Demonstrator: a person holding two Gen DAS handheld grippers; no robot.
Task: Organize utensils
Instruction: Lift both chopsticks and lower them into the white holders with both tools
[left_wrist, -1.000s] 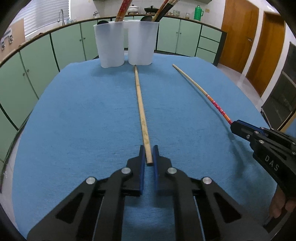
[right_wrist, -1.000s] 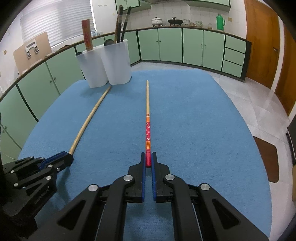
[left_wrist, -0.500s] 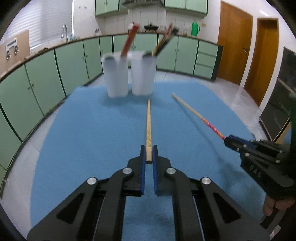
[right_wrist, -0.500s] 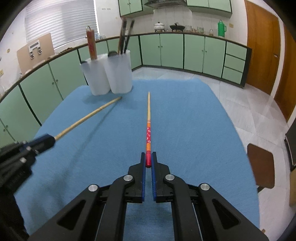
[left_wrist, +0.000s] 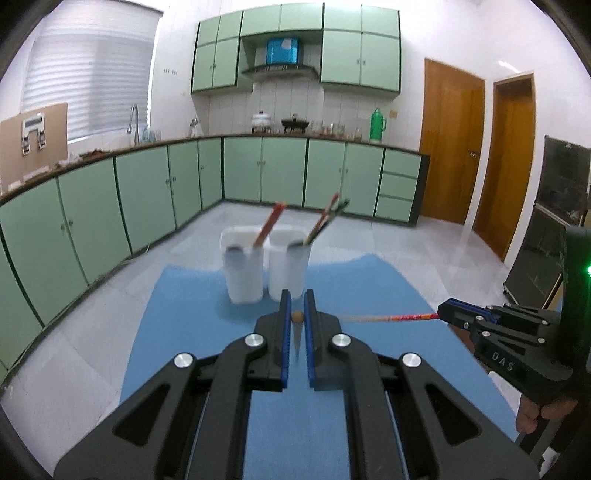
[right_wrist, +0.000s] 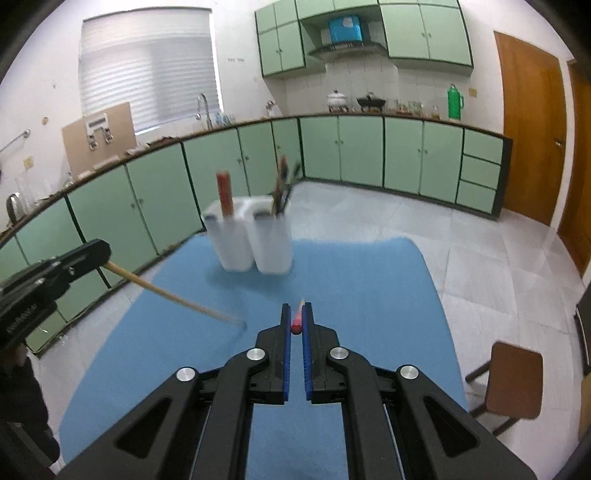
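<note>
My left gripper (left_wrist: 297, 317) is shut on a plain wooden chopstick (left_wrist: 297, 316), seen end-on and lifted off the blue cloth; it also shows in the right wrist view (right_wrist: 173, 295). My right gripper (right_wrist: 296, 323) is shut on a red-ended patterned chopstick (right_wrist: 296, 326), also lifted; it shows in the left wrist view (left_wrist: 391, 317). Two white holder cups (left_wrist: 245, 273) (left_wrist: 290, 271) stand side by side at the far end of the cloth, with chopsticks and utensils inside. Both grippers are raised, short of the cups.
The table carries a blue cloth (left_wrist: 184, 332). Green kitchen cabinets (left_wrist: 147, 199) run along the far wall. A wooden stool (right_wrist: 513, 380) stands right of the table. Wooden doors (left_wrist: 454, 155) are at the right.
Both grippers have risen well above the table, lifting their chopsticks off the cloth. The chopsticks now point down and forward, and the cups look farther below.
</note>
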